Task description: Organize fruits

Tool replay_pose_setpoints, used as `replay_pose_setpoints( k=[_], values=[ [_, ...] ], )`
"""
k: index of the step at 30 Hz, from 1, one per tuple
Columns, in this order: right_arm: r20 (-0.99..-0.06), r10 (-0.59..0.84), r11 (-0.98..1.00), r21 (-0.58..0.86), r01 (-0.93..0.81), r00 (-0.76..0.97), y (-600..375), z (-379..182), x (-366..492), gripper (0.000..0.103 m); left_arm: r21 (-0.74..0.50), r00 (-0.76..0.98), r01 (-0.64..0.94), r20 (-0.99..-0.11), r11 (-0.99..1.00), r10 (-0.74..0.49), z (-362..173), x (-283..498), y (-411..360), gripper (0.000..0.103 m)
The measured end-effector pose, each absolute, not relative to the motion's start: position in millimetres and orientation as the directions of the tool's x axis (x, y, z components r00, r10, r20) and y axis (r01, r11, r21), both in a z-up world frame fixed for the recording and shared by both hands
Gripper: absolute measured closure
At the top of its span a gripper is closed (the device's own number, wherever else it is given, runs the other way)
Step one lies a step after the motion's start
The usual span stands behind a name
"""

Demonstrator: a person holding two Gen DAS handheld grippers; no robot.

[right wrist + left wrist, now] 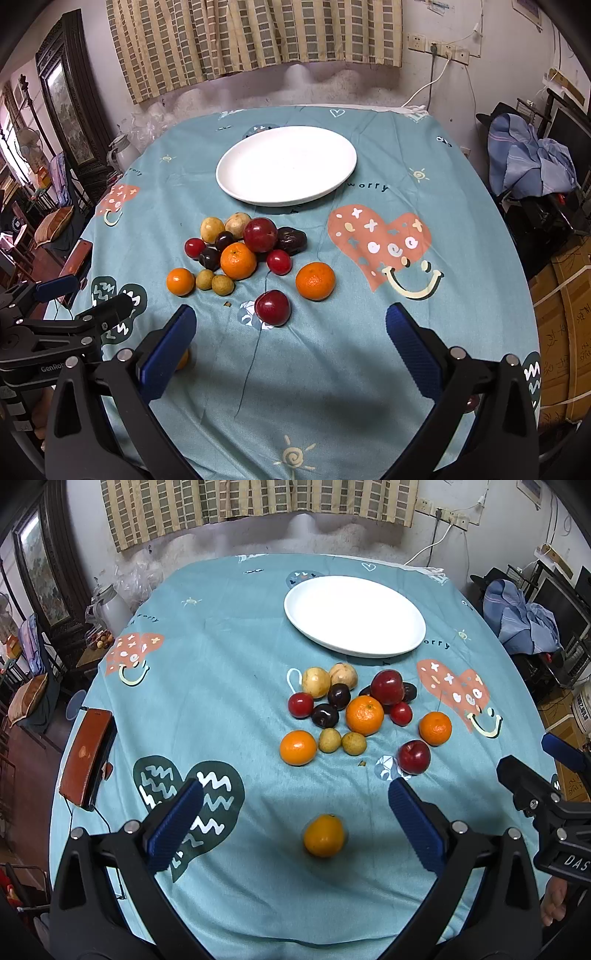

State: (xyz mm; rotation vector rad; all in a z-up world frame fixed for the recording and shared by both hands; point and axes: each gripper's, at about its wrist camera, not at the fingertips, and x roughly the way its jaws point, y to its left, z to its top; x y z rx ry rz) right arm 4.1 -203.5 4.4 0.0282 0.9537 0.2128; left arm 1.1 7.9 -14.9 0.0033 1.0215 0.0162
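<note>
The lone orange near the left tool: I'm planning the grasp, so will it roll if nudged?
Probably. The lone orange looks round and sits free on smooth tablecloth, so a nudge could roll it. Its firm-looking rind should suit the ribbed pads of the open left tool.

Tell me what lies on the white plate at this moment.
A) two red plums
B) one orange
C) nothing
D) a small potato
C: the white plate shows a bare surface in both views, while the fruit pile sits on the tablecloth in front of it.

Black tools (295, 805), ribbed blue pads (175, 825)
</note>
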Motion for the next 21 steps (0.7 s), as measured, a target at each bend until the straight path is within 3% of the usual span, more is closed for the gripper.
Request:
replay_pose_setpoints(
  k=[21],
  values=[
    [-0.808,0.194,0.979,0.12,-0.167,0.556,-202.0,8.7,2.5,0.001,0.017,0.516,-0.022,-0.856,1.0,0.026,-17.9,-0.7,8.7,0.002]
  ],
)
